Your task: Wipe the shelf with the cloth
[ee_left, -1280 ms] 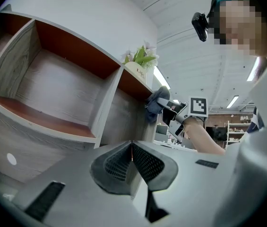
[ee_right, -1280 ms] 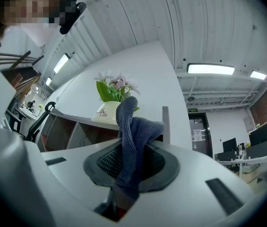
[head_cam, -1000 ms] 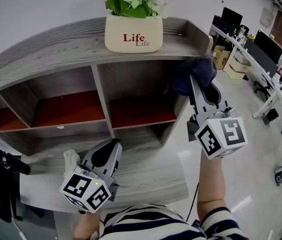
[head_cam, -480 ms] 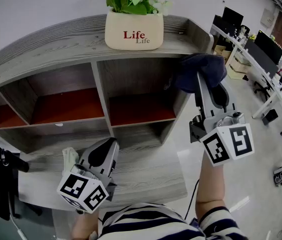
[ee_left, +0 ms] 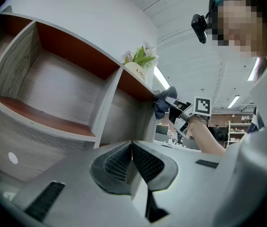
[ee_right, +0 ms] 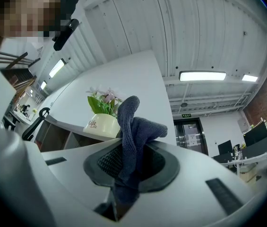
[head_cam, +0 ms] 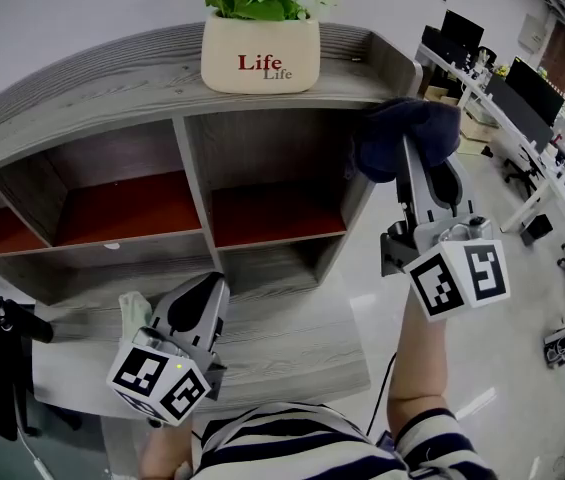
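The cloth (head_cam: 402, 128), a dark blue one, is bunched up at the far right corner of the shelf (head_cam: 112, 80), level with the right end of the top board and the side panel below it. The right gripper (head_cam: 408, 158) has its jaws clamped on it. In the right gripper view the cloth stands up out of the pads in a thick fold and spills over them. It looks to be at or just beside the wood, but I cannot tell whether it is pressing on it.

I judge that the wiping is either starting at this corner or working along its edge. Most of the top board and the open compartments with their red-brown floors look still to be done. The next move calls for laying the fold flat against the board and sweeping left with steady pressure. It should stop short of the flower pot (head_cam: 259, 56), which stands on the top board left of the cloth, or go around it.

The right arm reaches up and away from the body, forearm nearly straight, with the gripper pointing far and upward. The left gripper (ee_left: 132, 150) hangs low at the near left, over the lower board in front of the shelf, aimed towards the compartments. Its jaws are pressed together with nothing between them, so it has no part in the wiping.
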Demonstrator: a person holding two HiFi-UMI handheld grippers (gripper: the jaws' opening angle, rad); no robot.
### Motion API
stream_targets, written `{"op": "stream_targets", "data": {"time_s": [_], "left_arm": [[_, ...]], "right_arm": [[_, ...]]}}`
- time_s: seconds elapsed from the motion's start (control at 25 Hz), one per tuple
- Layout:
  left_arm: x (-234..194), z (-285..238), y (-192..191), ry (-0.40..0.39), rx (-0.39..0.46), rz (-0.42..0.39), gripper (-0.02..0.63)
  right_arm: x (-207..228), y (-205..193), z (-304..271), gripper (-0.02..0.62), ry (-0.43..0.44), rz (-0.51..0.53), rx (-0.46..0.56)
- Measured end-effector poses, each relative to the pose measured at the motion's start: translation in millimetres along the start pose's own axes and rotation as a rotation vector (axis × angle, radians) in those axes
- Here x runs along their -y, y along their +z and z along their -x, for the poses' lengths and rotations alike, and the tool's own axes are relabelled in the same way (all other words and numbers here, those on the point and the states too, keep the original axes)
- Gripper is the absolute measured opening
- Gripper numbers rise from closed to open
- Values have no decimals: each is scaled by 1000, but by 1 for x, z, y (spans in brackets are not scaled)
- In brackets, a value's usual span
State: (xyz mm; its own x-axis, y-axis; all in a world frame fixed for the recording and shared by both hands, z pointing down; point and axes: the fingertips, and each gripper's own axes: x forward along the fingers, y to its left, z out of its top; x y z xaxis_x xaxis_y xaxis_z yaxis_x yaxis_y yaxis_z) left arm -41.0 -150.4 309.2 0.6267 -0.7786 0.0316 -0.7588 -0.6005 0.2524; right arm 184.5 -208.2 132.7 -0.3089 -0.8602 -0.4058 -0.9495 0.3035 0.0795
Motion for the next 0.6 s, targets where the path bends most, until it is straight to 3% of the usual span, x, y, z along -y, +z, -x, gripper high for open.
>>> {"op": "stream_targets", "data": {"time_s": [0.6], "left_arm": [[-5, 4, -4, 13, -16, -1, 22]], "right_arm": [[9, -52, 19, 80, -27, -78, -78]]}}
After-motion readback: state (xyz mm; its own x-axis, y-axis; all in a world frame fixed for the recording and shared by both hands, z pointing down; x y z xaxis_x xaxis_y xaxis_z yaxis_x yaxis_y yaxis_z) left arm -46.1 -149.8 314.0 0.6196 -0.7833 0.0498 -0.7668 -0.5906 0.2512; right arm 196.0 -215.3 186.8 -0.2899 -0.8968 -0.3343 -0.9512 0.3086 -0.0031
